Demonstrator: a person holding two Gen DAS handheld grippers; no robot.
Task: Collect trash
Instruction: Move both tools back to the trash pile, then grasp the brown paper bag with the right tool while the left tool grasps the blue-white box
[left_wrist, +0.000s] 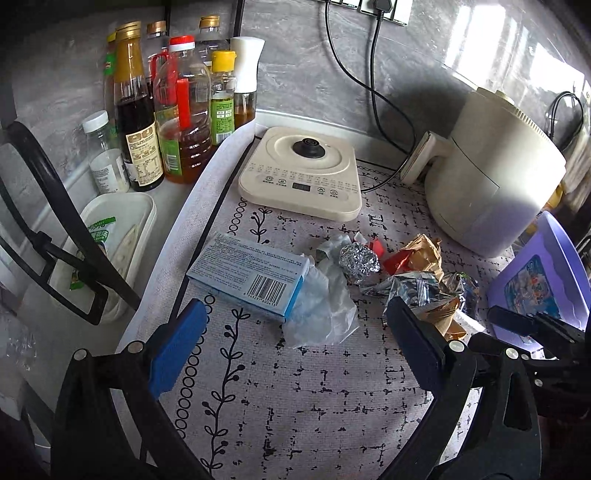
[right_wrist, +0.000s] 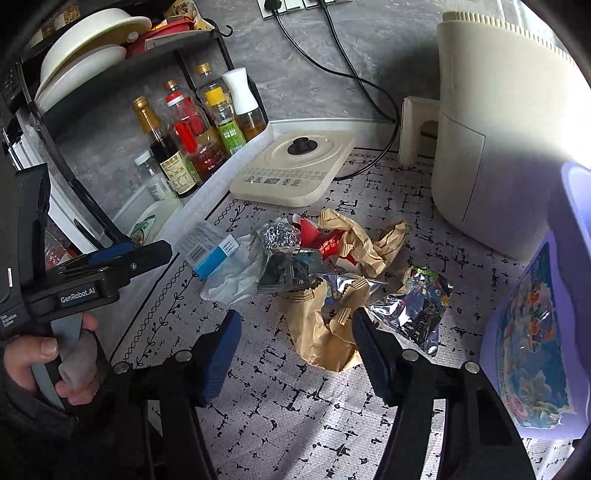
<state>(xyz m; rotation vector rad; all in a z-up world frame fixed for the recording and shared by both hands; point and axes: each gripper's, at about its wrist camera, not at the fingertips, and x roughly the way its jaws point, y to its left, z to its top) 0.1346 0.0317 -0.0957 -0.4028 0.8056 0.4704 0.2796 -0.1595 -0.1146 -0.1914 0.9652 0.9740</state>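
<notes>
Trash lot: crumpled brown paper bag (right_wrist: 325, 332), foil wrappers and blue carton lay just before the cream hotplate base (right_wrist: 291, 170); light, soft, crushable, best pinched at a raised fold; right gripper (right_wrist: 295, 354) part-open and empty, left gripper (left_wrist: 291, 347) wide, empty.

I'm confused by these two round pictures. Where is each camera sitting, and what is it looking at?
Left wrist: rides on the left tongs, looking down at the blue box and plastic film; both its fingers show, and the right tongs at the right edge.
Right wrist: rides on the right tongs, looking down at the brown paper bag; the left tongs and the hand holding them show at the left.
Both see the foil ball, bottles and purple bin.
</notes>
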